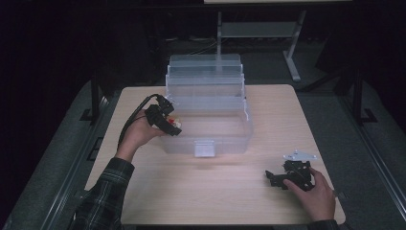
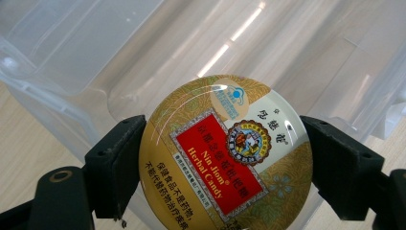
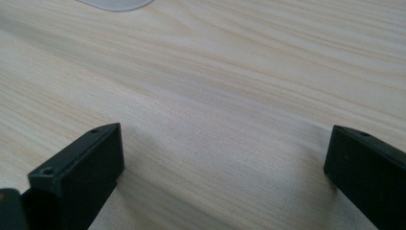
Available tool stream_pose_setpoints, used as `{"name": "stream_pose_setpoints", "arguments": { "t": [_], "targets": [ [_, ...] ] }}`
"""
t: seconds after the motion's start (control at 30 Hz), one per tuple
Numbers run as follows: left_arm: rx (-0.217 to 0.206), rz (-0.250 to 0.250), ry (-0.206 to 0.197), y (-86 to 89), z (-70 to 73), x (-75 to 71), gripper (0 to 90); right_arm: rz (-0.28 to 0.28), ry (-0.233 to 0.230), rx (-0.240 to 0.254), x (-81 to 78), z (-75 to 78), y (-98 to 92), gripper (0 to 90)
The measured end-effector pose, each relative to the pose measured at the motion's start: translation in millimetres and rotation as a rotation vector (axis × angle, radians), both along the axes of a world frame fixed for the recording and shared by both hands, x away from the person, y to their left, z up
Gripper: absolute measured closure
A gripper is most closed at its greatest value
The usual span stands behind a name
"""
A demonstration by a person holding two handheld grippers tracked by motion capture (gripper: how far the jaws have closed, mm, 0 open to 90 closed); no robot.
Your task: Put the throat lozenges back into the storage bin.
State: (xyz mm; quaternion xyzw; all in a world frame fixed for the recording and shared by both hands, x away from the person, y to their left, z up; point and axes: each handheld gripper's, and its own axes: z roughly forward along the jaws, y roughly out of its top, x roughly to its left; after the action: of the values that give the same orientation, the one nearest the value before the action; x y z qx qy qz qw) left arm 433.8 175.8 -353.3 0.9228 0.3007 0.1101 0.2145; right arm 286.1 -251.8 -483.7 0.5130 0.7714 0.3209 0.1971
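Observation:
A round herbal candy tin with a gold, red and white lid sits clamped between the two black jaws of my left gripper. In the high view that left gripper is held over the left rim of a clear plastic box, and the tin shows as a small red and white spot at its tip. The box's clear walls lie just behind the tin. My right gripper rests low on the table at the front right, its jaws wide apart over bare wood.
The clear box has stepped tiers rising at its back and a latch tab at its front. A metal stand is on the floor beyond the table. Dark floor surrounds the table's edges.

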Motion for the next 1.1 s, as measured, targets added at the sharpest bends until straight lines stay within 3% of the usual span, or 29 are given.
{"name": "stream_pose_setpoints", "arguments": {
  "t": [0.57,1.1],
  "targets": [
    [-0.009,-0.002,-0.013,1.5,2.9,-2.5,18.4,-0.001,0.000,0.000,0.0,0.0,0.0,0.0],
    [-0.087,0.000,-0.064,18.1,14.6,-33.6,17.6,0.000,0.000,0.000,0.0,0.0,-0.1,0.0]
  ]
}}
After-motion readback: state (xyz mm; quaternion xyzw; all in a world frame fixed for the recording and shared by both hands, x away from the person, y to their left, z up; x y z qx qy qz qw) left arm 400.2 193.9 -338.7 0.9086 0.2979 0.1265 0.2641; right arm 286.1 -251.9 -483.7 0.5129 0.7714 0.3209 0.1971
